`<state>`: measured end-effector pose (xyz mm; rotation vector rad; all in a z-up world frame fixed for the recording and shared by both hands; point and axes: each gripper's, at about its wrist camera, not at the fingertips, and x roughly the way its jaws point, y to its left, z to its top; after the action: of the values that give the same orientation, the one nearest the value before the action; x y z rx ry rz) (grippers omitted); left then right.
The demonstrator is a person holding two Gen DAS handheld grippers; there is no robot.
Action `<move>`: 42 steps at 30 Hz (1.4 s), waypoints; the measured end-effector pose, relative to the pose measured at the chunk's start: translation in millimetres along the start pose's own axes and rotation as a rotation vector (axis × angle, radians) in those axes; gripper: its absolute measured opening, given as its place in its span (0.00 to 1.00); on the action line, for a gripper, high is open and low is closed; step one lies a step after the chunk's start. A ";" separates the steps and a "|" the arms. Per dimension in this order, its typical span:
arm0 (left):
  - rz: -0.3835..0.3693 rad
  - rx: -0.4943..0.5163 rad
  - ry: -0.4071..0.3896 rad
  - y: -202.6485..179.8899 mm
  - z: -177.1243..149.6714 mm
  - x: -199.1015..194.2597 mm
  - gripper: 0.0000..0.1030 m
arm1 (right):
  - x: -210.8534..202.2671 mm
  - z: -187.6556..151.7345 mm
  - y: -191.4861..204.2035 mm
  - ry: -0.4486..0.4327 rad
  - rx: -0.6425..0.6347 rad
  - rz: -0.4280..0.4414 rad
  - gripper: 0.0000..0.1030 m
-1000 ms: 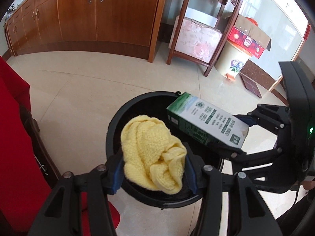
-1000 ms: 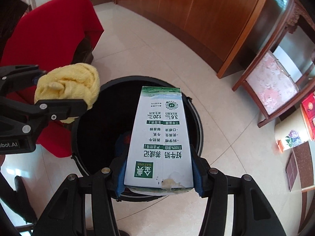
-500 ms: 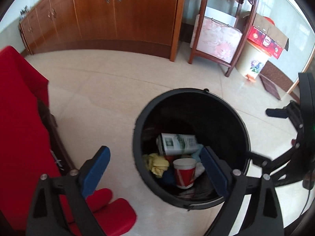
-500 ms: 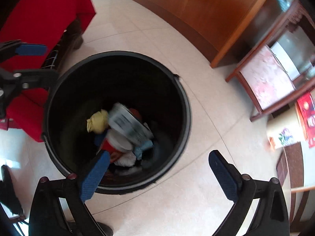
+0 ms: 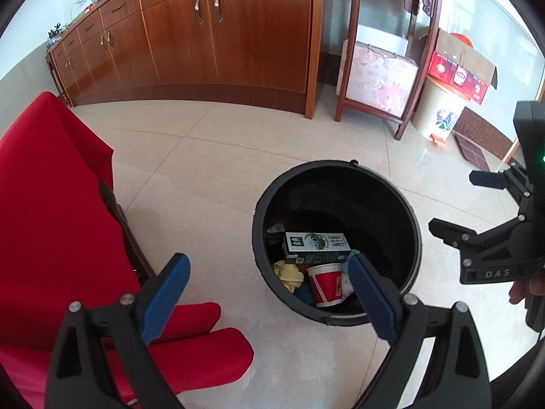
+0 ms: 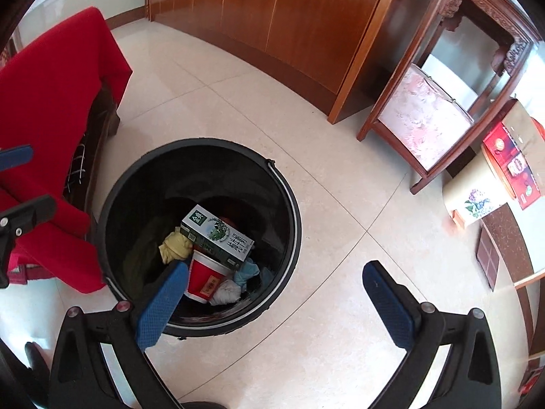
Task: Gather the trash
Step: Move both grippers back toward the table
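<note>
A black round bin [image 5: 414, 228] [image 6: 293, 204] stands on the pale tiled floor. Inside it lie a green and white milk carton [image 5: 316, 245] [image 6: 218, 237], a yellow knitted cloth [image 5: 287, 272] [image 6: 174, 247], a red paper cup [image 5: 325, 286] [image 6: 204, 281] and crumpled paper. My left gripper [image 5: 267, 291] hovers open and empty above the bin's near left rim. My right gripper [image 6: 272, 293] is open and empty over the bin's near right rim; it also shows at the right edge of the left wrist view [image 5: 458, 202].
A red-draped seat [image 5: 51, 211] [image 6: 51, 109] stands left of the bin. Brown wooden cabinets [image 5: 211, 34] line the back wall. A dark wooden stand with a pink cushion [image 5: 378, 75] [image 6: 425, 119], a cream floral bucket [image 5: 439, 112] and a red box [image 5: 456, 75] sit at the right.
Both grippers opened. The yellow cloth and the milk carton dropped into the bin. Both grippers then rose and drew back from it.
</note>
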<state>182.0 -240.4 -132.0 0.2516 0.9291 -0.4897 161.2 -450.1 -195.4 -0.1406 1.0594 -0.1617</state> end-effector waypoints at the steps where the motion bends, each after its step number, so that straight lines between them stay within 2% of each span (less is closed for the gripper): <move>1: 0.002 0.000 -0.006 0.9 0.4 -4.8 0.92 | -3.2 -0.2 0.5 -0.005 0.006 0.000 1.00; 11: 0.031 -0.044 -0.091 13.8 -1.8 -56.2 0.92 | -49.8 4.5 2.4 -0.112 0.124 -0.013 1.00; 18: 0.056 -0.087 -0.156 35.0 -10.4 -98.7 0.92 | -80.6 -0.7 22.6 -0.175 0.145 0.010 1.00; 23: 0.090 -0.145 -0.218 64.4 -21.5 -135.2 0.92 | -95.5 -1.2 36.1 -0.208 0.208 0.093 1.00; 28: 0.160 -0.226 -0.267 105.8 -37.9 -163.5 0.92 | -113.9 8.6 59.9 -0.293 0.211 0.126 1.00; 31: 0.209 -0.284 -0.292 132.9 -49.5 -177.5 0.92 | -121.1 18.4 85.7 -0.292 0.177 0.172 1.00; 35: 0.294 -0.354 -0.319 171.5 -68.1 -196.6 0.92 | -142.1 33.7 130.1 -0.344 0.090 0.178 1.00; 37: 0.341 -0.379 -0.328 188.5 -78.5 -205.8 0.92 | -151.8 41.1 152.8 -0.376 0.063 0.210 1.00; 42: 0.444 -0.448 -0.344 230.4 -104.6 -226.8 0.92 | -166.8 64.6 220.0 -0.387 -0.021 0.281 1.00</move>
<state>111.6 68.1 -8.1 -0.0388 0.5992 0.0911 152.0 -199.0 -64.1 -0.0379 0.6855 0.1276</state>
